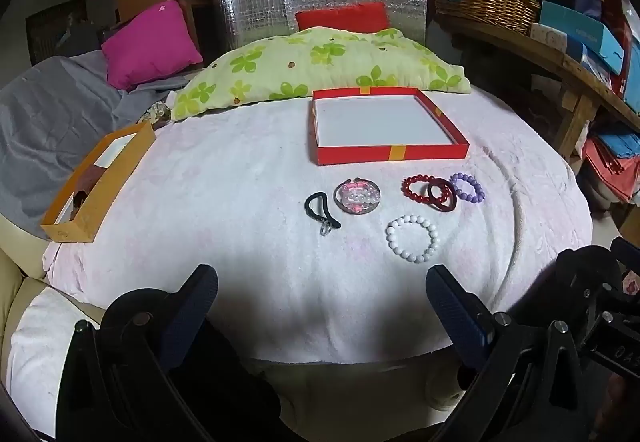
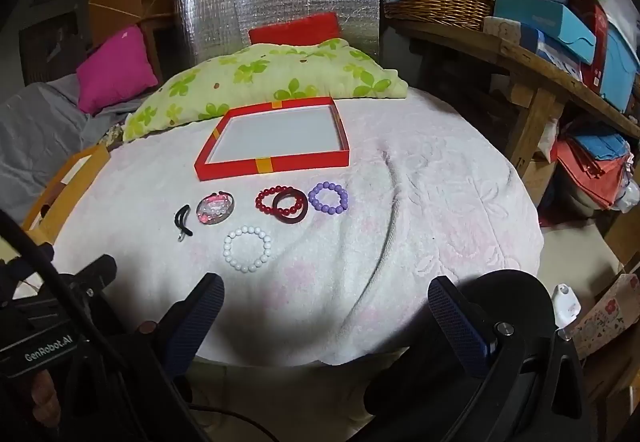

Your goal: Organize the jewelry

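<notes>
An empty red box (image 1: 390, 153) (image 2: 272, 165) with a white floor lies on the white towel. In front of it lie a black cord with a clear pendant (image 1: 320, 210) (image 2: 183, 221), a pink and white beaded piece in a round ring (image 1: 357, 196) (image 2: 215, 208), a red bead bracelet (image 1: 418, 185) (image 2: 267, 197) overlapped by a dark red band (image 1: 441, 193) (image 2: 290, 209), a purple bead bracelet (image 1: 467, 187) (image 2: 329, 197) and a white bead bracelet (image 1: 413, 233) (image 2: 247, 248). My left gripper (image 1: 322, 288) and right gripper (image 2: 326, 298) are open and empty, near the table's front edge.
An orange box (image 1: 96, 185) sits at the table's left edge. A green floral pillow (image 1: 320, 61) lies behind the red box, with a pink cushion (image 1: 150, 41) and foil panel beyond. A wooden shelf (image 2: 540, 69) with a wicker basket and boxes stands at right.
</notes>
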`<state>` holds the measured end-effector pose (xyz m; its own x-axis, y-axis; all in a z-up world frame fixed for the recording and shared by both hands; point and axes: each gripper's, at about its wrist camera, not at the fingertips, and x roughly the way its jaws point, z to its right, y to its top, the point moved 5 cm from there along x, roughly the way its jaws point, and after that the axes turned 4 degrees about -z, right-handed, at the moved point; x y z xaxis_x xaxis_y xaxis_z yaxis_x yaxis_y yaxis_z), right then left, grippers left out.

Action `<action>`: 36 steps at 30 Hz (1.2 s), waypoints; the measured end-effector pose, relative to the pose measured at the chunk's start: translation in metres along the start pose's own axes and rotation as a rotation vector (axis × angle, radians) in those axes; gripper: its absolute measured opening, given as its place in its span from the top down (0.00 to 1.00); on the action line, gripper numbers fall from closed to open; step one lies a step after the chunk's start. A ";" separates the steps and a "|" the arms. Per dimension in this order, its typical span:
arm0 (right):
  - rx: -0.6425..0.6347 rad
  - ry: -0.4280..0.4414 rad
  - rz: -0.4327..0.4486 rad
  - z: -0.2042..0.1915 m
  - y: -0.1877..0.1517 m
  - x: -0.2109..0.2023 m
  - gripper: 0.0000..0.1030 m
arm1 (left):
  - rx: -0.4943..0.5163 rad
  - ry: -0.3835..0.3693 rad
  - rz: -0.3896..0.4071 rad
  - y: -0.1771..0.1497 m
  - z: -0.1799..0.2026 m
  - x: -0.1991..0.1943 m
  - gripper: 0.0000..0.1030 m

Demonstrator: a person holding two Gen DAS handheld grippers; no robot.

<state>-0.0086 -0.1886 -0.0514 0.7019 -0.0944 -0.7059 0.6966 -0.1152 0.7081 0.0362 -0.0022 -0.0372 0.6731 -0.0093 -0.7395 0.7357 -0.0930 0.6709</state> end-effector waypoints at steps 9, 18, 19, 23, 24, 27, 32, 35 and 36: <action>0.015 0.022 0.023 0.004 0.001 -0.007 0.00 | -0.001 0.015 -0.010 -0.001 -0.001 0.001 0.00; 0.020 0.017 0.016 0.004 0.003 -0.004 0.00 | 0.008 0.010 0.007 0.002 0.000 -0.003 0.00; 0.018 0.017 0.018 0.003 0.004 -0.004 0.00 | 0.009 0.010 0.009 0.003 0.000 -0.003 0.00; 0.012 0.014 0.019 0.001 0.005 -0.004 0.00 | 0.011 0.012 0.013 0.004 0.000 -0.004 0.00; 0.012 0.015 0.018 0.001 0.005 -0.004 0.00 | 0.011 0.011 0.013 0.004 0.000 -0.004 0.00; 0.013 0.015 0.015 0.002 0.005 -0.003 0.00 | 0.011 0.013 0.011 0.004 0.000 -0.003 0.00; 0.011 0.016 0.012 0.001 0.004 -0.002 0.00 | 0.013 0.016 0.006 0.004 0.000 -0.003 0.00; 0.012 0.015 0.012 0.001 0.004 -0.002 0.00 | 0.013 0.016 0.003 0.003 0.000 -0.002 0.00; 0.012 0.016 0.012 0.001 0.004 -0.002 0.00 | 0.013 0.015 0.003 0.003 0.000 -0.001 0.00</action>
<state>-0.0072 -0.1900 -0.0471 0.7126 -0.0803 -0.6969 0.6864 -0.1256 0.7163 0.0372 -0.0026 -0.0343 0.6765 0.0055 -0.7364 0.7327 -0.1055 0.6723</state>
